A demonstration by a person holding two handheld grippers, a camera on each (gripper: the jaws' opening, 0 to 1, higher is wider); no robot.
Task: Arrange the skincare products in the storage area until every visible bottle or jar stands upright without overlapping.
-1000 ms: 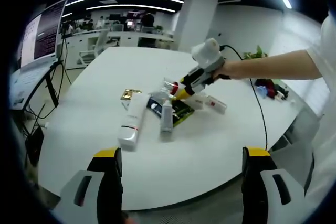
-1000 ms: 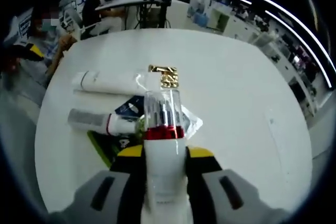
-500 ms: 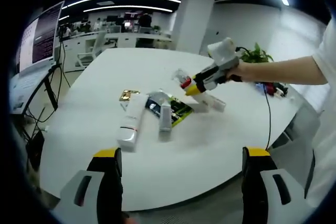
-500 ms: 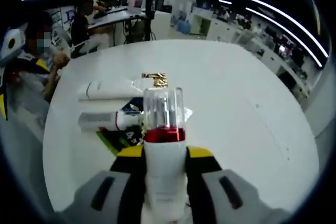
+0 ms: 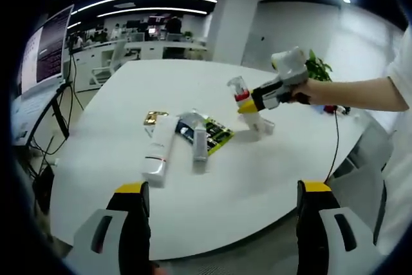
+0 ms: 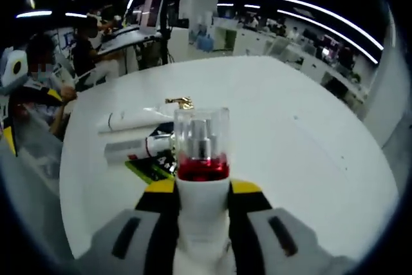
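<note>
My right gripper (image 6: 201, 191) clamped on pump bottle (image 6: 201, 159), lifted clear of table (image 5: 212, 185) for upright placement. My left gripper (image 5: 222, 214) wide open, empty. Large tube (image 5: 158, 149), small tube (image 5: 200, 144) lying flat near green packet (image 5: 219, 134).

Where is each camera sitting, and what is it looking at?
Left gripper view: rides on the left gripper, whose open jaws rise at the bottom; looks across the white table at lying tubes and the person's arm holding the right gripper.
Right gripper view: rides on the right gripper, looking along the pump bottle it grips.
Both share the table, tubes and bottle.
</note>
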